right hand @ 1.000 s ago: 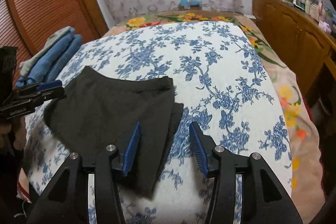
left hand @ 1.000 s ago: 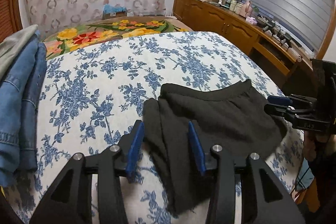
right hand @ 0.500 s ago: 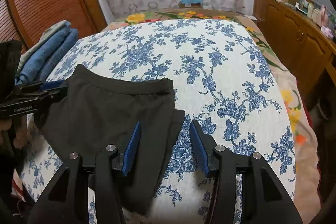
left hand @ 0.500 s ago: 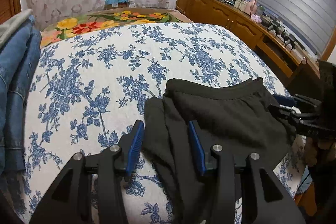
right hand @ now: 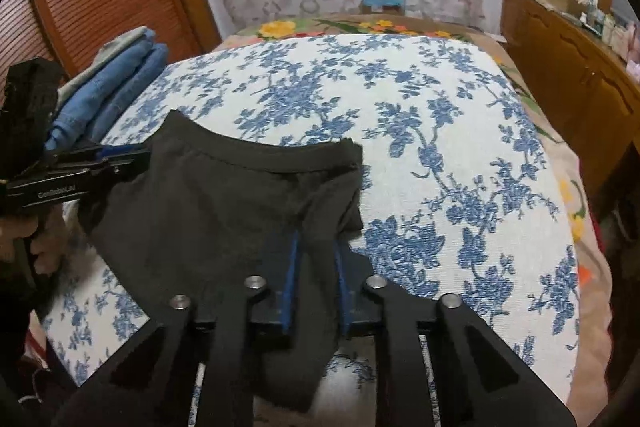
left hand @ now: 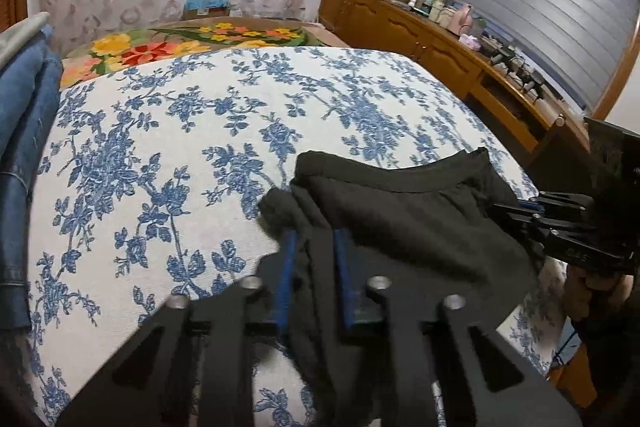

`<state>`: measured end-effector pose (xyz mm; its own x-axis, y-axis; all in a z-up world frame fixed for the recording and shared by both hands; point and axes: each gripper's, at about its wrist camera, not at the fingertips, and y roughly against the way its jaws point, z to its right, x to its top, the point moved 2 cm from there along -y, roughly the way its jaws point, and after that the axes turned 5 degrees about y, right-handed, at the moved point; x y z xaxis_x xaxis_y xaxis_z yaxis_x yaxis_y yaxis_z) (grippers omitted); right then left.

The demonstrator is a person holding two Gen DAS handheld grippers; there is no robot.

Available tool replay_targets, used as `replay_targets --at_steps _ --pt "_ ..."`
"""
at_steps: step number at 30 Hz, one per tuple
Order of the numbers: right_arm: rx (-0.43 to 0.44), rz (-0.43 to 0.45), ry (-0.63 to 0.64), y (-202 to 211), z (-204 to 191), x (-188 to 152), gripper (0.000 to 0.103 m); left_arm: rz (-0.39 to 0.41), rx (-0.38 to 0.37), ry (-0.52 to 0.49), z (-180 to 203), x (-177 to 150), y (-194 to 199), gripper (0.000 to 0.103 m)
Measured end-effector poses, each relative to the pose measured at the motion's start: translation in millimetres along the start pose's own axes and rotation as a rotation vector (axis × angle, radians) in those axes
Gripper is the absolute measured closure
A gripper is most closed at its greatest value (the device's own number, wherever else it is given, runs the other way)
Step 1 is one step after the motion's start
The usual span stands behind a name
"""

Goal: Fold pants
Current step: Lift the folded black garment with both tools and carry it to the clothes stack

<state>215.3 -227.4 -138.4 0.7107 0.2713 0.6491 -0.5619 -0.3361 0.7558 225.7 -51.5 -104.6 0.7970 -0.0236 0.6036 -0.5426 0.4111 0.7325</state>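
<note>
Dark pants (left hand: 400,215) lie folded on a bed with a blue-flowered white cover (left hand: 180,155), waistband toward the far side. My left gripper (left hand: 314,247) is shut on the pants' left folded edge. My right gripper (right hand: 316,247) is shut on the pants (right hand: 224,195) at their right edge. Each gripper shows in the other's view, the right gripper (left hand: 516,211) at the right and the left gripper (right hand: 128,159) at the left, pinching cloth at the pants' side.
A stack of folded jeans (left hand: 24,155) lies at the bed's left side, also in the right wrist view (right hand: 108,91). A wooden cabinet (left hand: 420,39) with clutter runs along the right wall. A floral blanket (left hand: 160,47) lies past the bed cover.
Both grippers have moved forward over the pants' side edges and closed from open onto the cloth. The pants' edges are bunched up between the fingers.
</note>
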Motion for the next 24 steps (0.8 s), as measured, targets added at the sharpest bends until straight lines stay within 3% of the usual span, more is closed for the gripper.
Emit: replay_targets --at_steps 6,12,24 --pt "-0.004 0.068 0.019 16 -9 7 0.096 0.081 -0.039 -0.002 6 6 29 0.099" --pt "-0.003 0.148 0.047 38 -19 26 0.097 0.169 -0.022 -0.023 10 15 63 0.099" --pt "0.045 0.256 0.170 54 -56 88 0.097 0.319 0.074 -0.028 -19 40 127 0.099"
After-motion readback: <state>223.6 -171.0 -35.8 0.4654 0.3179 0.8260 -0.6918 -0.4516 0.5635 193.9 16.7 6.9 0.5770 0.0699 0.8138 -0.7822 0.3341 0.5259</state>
